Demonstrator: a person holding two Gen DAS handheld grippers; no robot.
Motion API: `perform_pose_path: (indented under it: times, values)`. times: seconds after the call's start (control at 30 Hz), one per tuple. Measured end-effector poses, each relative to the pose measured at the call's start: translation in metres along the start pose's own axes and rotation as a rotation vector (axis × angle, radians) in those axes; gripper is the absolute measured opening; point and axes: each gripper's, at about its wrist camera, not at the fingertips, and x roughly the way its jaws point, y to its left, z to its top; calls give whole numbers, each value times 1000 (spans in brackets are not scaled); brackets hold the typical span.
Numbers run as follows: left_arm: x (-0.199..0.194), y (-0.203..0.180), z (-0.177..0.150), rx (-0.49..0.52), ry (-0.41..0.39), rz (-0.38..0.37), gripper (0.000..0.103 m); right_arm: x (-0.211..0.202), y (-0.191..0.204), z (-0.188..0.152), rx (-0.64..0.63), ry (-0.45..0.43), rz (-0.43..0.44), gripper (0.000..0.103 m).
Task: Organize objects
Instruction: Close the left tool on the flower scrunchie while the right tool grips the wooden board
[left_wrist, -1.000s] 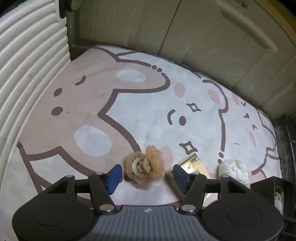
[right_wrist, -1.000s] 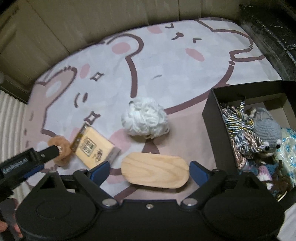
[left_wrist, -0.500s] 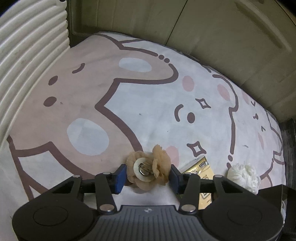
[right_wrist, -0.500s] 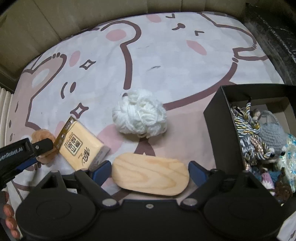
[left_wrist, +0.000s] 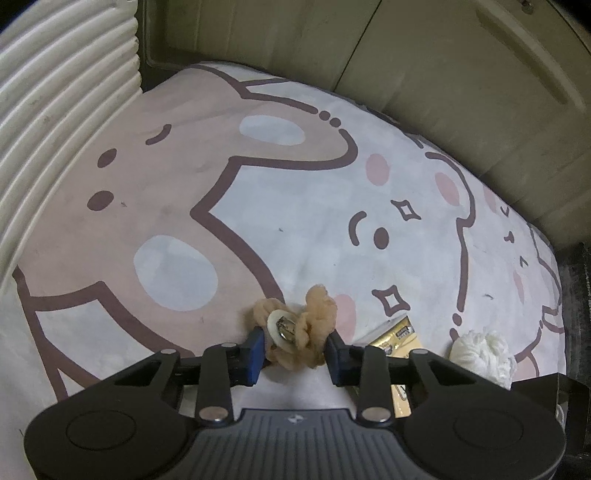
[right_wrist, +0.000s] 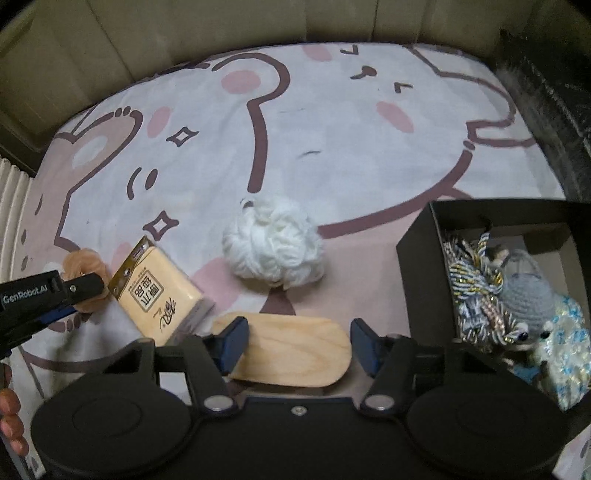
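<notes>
My left gripper is shut on a peach fabric flower hair clip with a metal clasp, low over the cartoon bear mat. The clip also shows in the right wrist view, pinched by the left gripper. My right gripper is open, its blue pads on either side of a flat oval wooden piece that lies on the mat. A yellow tissue pack and a white yarn ball lie between the grippers.
A black box at the right holds cords, a grey crochet animal and other knitted items. A ribbed white wall runs along the left. Beige panels stand behind the mat. A dark textured edge lies at the far right.
My left gripper closed from wide open onto the flower hair clip. My right gripper moved forward a little, so the wooden piece now sits between its pads.
</notes>
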Motion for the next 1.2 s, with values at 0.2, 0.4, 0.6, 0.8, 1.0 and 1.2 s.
perform_pose_path:
  times: [0.2, 0.4, 0.6, 0.8, 1.0, 1.2]
  values:
    - [-4, -3, -2, 14, 2, -7, 31, 5, 1, -3, 21, 19, 30, 76]
    - [1, 1, -1, -33, -1, -26, 37, 9, 8, -4, 23, 16, 23, 88]
    - [9, 6, -1, -86, 4, -24, 41, 17, 11, -3, 43, 29, 6, 93]
    - [12, 6, 1, -97, -9, -27, 43, 27, 13, -3, 56, 52, -12, 93]
    - [12, 1, 3, -51, -2, -7, 38, 25, 10, -1, 77, 71, 10, 93]
    - [7, 0, 3, -37, 2, -10, 35, 13, 12, 0, 78, 40, 19, 93]
